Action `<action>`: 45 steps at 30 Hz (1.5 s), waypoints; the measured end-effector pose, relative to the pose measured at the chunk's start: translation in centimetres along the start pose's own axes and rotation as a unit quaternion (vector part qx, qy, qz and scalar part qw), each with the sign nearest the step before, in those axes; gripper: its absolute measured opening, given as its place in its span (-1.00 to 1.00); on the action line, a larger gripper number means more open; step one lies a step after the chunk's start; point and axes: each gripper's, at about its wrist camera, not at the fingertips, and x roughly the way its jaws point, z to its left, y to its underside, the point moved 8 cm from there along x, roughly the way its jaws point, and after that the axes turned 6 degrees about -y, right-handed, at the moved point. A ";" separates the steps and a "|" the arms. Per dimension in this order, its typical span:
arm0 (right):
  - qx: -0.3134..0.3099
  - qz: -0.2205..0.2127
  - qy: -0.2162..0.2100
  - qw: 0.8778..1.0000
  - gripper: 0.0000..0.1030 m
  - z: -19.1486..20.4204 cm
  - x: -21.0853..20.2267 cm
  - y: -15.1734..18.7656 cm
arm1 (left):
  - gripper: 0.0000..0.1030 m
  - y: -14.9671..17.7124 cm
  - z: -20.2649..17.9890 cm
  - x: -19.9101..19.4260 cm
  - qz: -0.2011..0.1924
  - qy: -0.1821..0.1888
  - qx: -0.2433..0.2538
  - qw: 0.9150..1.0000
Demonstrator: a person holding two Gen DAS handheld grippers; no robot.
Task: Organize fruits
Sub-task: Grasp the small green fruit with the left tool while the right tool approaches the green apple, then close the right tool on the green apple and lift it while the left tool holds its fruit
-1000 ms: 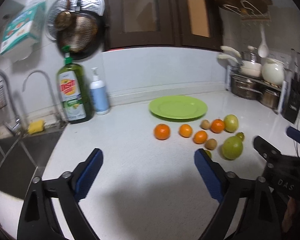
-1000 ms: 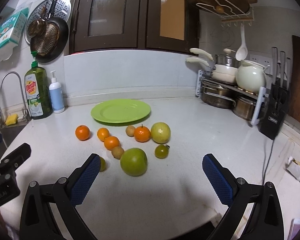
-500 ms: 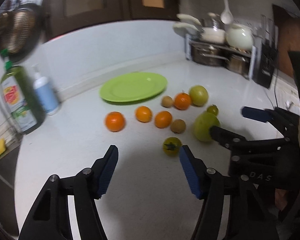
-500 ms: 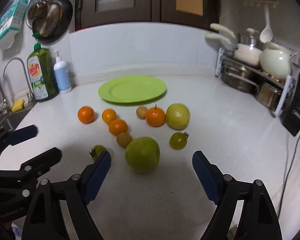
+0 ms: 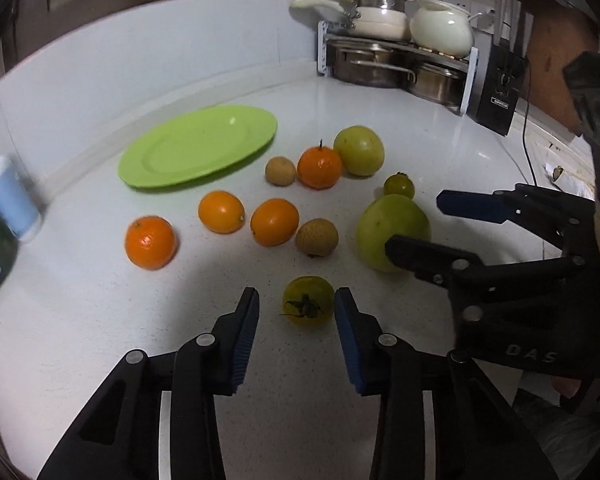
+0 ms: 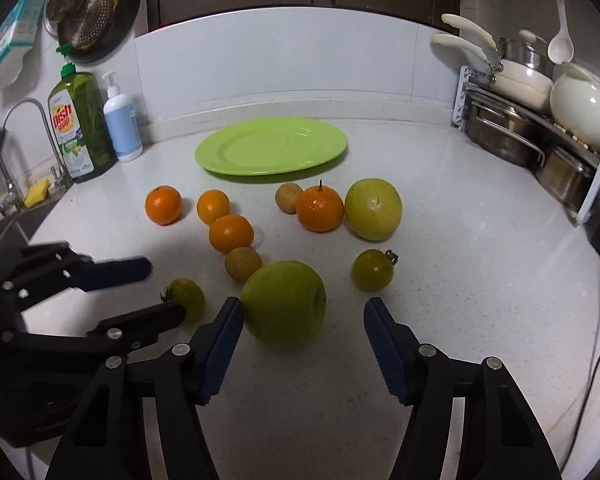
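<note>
My left tongs point(image 5: 296, 312) stand released, pads either side of the small yellow-green tomato point(image 5: 308, 305) on the worktop point(image 5: 100, 320); the right pad looks nearly touching. My right tongs point(image 6: 303, 320) are likewise released, bracketing the large green apple point(image 6: 284, 304). The green plate point(image 6: 271, 146) lies empty beyond the oranges, the likely destination. To grip well, I should centre each fruit between the pads, close gently on the soft tomato, and lift straight up without nudging the longan point(image 5: 317, 237). Contact at the apple's far side is hidden.
</note>
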 end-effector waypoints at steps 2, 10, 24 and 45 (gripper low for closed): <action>-0.001 -0.001 0.000 1.000 0.24 0.0 0.1 -0.2 | -0.32 -0.1 0.0 0.3 0.003 0.008 -0.006 1.000; 0.032 0.028 -0.048 0.998 0.21 0.4 1.7 -0.1 | -0.41 0.2 -0.4 2.0 0.029 0.020 -0.002 0.999; 0.016 0.031 -0.048 0.998 -0.05 1.2 1.8 0.0 | -0.41 0.4 1.0 0.1 0.007 -0.012 -0.019 1.000; 0.003 0.035 -0.027 0.999 0.06 2.7 1.2 -2.0 | -0.41 0.3 3.9 -2.5 -0.017 -0.029 -0.092 0.995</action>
